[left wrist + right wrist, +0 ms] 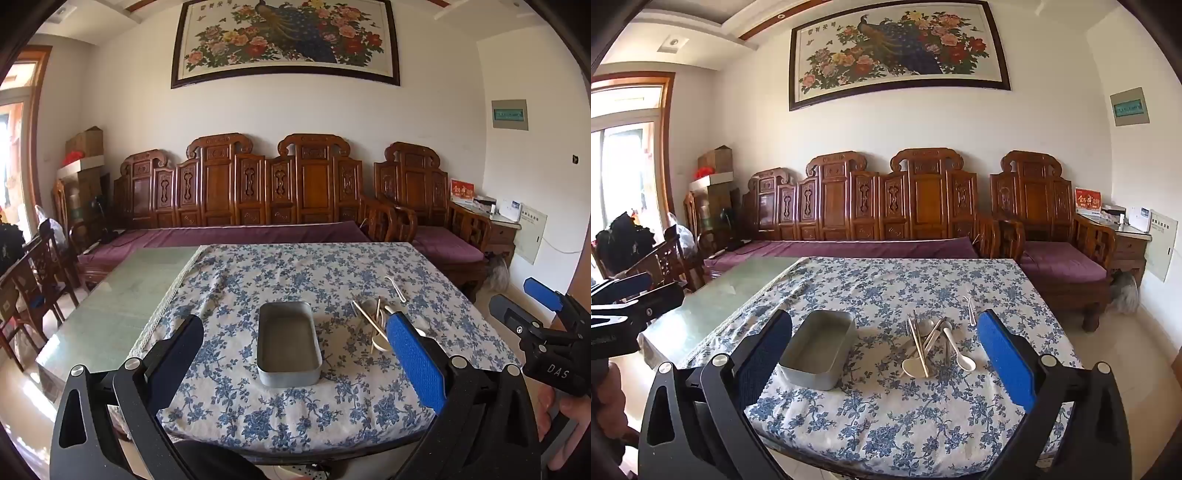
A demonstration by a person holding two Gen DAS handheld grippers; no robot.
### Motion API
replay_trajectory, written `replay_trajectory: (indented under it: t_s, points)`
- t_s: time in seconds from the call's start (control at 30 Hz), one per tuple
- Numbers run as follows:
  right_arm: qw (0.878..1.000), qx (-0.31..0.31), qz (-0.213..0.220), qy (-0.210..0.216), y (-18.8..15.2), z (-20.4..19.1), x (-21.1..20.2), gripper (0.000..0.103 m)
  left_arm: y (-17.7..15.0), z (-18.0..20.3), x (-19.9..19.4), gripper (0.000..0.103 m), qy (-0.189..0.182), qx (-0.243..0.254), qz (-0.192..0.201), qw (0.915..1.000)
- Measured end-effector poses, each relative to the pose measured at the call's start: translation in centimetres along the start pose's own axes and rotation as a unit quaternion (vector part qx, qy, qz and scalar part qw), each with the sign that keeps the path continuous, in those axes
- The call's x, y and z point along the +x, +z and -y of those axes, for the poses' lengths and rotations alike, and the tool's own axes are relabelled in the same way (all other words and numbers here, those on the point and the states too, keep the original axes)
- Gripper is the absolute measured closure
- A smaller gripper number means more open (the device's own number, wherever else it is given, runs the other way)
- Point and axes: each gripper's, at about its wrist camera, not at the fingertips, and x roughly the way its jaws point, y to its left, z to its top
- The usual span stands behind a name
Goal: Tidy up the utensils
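We hold the left gripper (295,343) and right gripper (884,341) tilted slightly downward above the worktop (886,280), jaws wide apart and empty, facing the metal tin (288,343) and utensils (932,341).

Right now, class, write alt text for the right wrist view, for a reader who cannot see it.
An open right gripper hangs over a blue-flowered tablecloth, framing an empty grey rectangular metal tin and, to its right, a loose pile of spoons and chopsticks. A carved wooden bench lines the wall behind.
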Motion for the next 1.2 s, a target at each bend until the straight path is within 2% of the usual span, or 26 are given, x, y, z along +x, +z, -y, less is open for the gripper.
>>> replay_trajectory:
  t_s: [1.2]
  points:
    - [1.0, 0.005, 0.001, 0.002, -0.02, 0.16, -0.12, 0.002, 0.01, -0.04, -0.03, 0.006, -0.001, -0.001, -0.002, 1.0]
